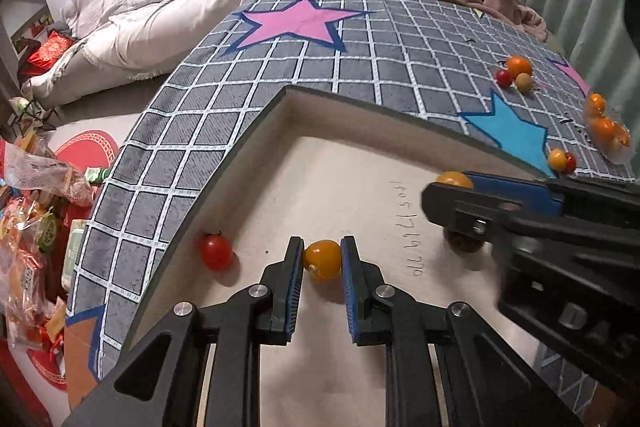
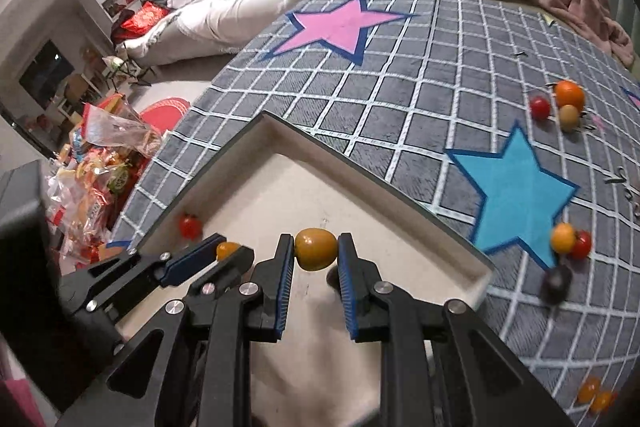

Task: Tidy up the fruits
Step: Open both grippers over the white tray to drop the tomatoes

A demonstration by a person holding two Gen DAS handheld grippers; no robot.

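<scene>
a: the left gripper (image 1: 322, 263) angled steeply down over the shallow white tray (image 1: 360, 115), its blue pads pinching a small yellow-orange tomato (image 1: 322, 259) at the fingertips. was the fruit off the floor of the tray?

b: hard to tell from the left wrist view; it sat low over the tray's pale bottom. a red cherry tomato (image 1: 216, 251) lay in the tray at nine o'clock from the held one, tucked against the tray's left wall.

a: and the other hand?

b: the right gripper (image 2: 316, 253) tilted down at much the same pitch, just beside its partner, clamped on a larger yellow fruit (image 2: 316, 249). in the left wrist view it reached in from three o'clock, blurred.

a: so both tools pointed into the same corner of the tray.

b: yes, side by side above it. in the right wrist view the left tool showed at nine o'clock, its own small fruit visible between the pads.

a: the rest of the fruit?

b: loose on the grey grid cloth (image 2: 400, 115) with star patches. a red, an orange and a tan fruit clustered at two o'clock (image 2: 568, 95); a yellow and red pair (image 2: 570, 241) touched at the tip of the blue star (image 2: 516, 191) at three o'clock; a dark round fruit (image 2: 556, 283) lay just below them, blurred.
</scene>
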